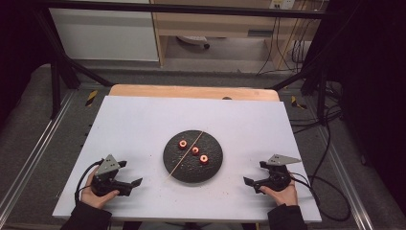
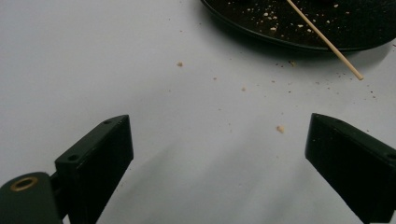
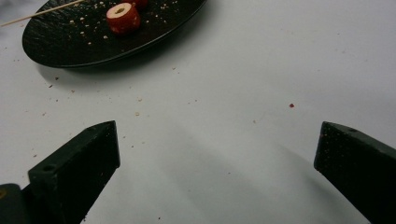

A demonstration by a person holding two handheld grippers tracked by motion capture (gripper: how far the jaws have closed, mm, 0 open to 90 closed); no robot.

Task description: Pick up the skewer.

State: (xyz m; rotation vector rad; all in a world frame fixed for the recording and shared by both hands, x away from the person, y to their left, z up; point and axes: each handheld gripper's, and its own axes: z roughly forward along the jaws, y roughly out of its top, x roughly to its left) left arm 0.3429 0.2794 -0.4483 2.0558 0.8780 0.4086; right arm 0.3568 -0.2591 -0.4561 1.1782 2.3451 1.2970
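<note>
- Table: a big white rectangular table top (image 1: pixel 143 124) carries everything, with small crumbs near its middle.
- Plate: a round black plate with a bumpy face (image 1: pixel 213 167) sits in the middle, a bit closer to the near edge.
- Left gripper (image 1: pixel 131 173): black tongs held in a hand near the near left corner. The jaws stand wide apart with nothing between them.
- Right gripper (image 1: pixel 254 173): black tongs near the near right corner, jaws also wide apart and holding nothing.
- Stick: a thin wooden skewer (image 1: pixel 184 156) lies slanted across the plate, its near end poking over the rim.
- Rings: three small red rings with pale holes (image 1: pixel 195 150) lie in a row on the plate, just beside the stick.
- Step: it looks like the start. Next, one gripper likely must pinch the stick's near end, the other a ring.
</note>
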